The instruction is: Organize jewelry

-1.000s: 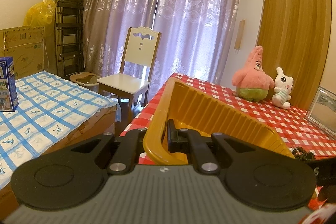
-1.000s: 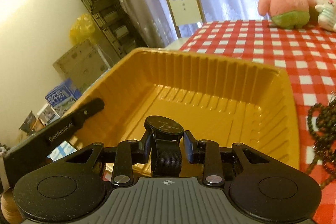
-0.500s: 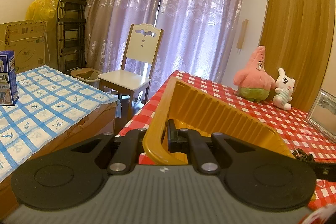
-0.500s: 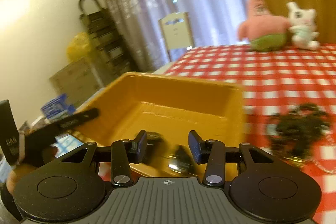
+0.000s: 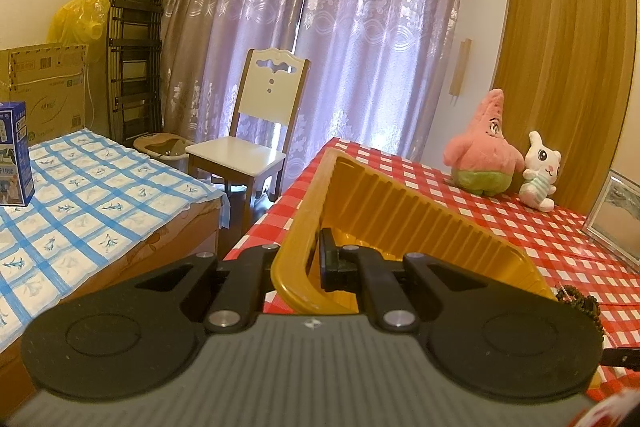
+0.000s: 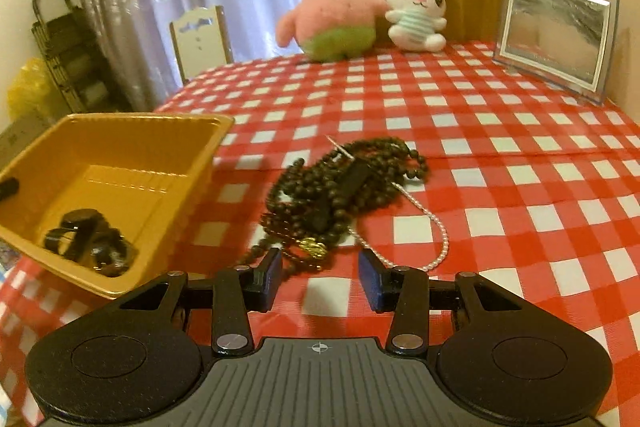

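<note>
1. Your left gripper (image 5: 310, 267) is clamped on the near rim of the yellow tray (image 6: 132, 147); one finger sits outside the wall and the other inside it.
2. The tray rests at the left edge of the red checked tablecloth (image 6: 500, 155), and appears tipped up on the side you hold.
3. A black watch (image 6: 86, 241) lies in the near corner of the tray floor. Blur prevents telling how its strap is folded.
4. Your right gripper (image 6: 320, 277) is spread wide with nothing between its blue-padded fingers (image 6: 370, 281). It hovers low over the cloth, just short of the jewelry pile.
5. The dark bead necklace (image 6: 348, 183) lies in a tangled heap on the cloth, just right of the tray. A gold pendant (image 6: 314, 247) sits at its near edge.
6. A thin pearl strand (image 6: 434, 227) runs under the beads and loops out to the right.
7. At the far end of the table stand a pink starfish plush (image 6: 332, 19), a white bunny plush (image 6: 416, 11) and a picture frame (image 6: 556, 39).
</note>
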A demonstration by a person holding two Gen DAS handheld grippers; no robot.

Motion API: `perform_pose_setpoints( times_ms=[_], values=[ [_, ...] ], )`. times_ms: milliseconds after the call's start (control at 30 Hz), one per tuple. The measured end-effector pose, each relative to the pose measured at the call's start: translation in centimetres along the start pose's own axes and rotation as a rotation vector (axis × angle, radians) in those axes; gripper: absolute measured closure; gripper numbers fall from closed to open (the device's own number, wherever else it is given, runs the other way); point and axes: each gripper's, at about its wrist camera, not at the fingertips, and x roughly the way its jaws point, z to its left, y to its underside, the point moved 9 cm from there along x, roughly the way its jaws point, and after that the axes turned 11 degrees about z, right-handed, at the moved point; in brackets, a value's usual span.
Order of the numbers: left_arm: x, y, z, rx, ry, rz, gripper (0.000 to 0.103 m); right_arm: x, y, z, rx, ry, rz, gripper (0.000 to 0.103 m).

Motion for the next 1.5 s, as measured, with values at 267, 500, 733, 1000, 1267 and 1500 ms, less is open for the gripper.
perform_pose_setpoints(
  times_ms=[267,500,733,1000,1267,1500],
  values=[
    [0.0,0.0,0.0,0.000,0.002,-0.002,0.096,1.6,-0.4,0.0,0.029,0.003,0.008,0.070],
    [0.0,0.0,-0.1,-0.001,0.002,-0.001,0.096,1.7,-0.6,0.8,-0.002,0.008,0.001,0.095],
    [0.0,0.0,-0.1,-0.001,0.002,-0.002,0.096,-1.1,-0.8,0.7,0.016,-0.023,-0.043,0.098],
    [0.0,-0.3,-0.4,0.000,0.009,-0.007,0.096,-5.3,-2.5,0.7,0.037,-0.073,-0.128,0.098],
    [0.0,-0.3,-0.6,0.002,0.011,-0.008,0.096,-7.7,-3.2,0.6,0.068,-0.121,-0.162,0.098],
    [0.0,-0.3,-0.6,0.001,0.012,-0.009,0.096,-8.6,-4.1,2.8,0.045,-0.193,-0.183,0.098]
  ],
)
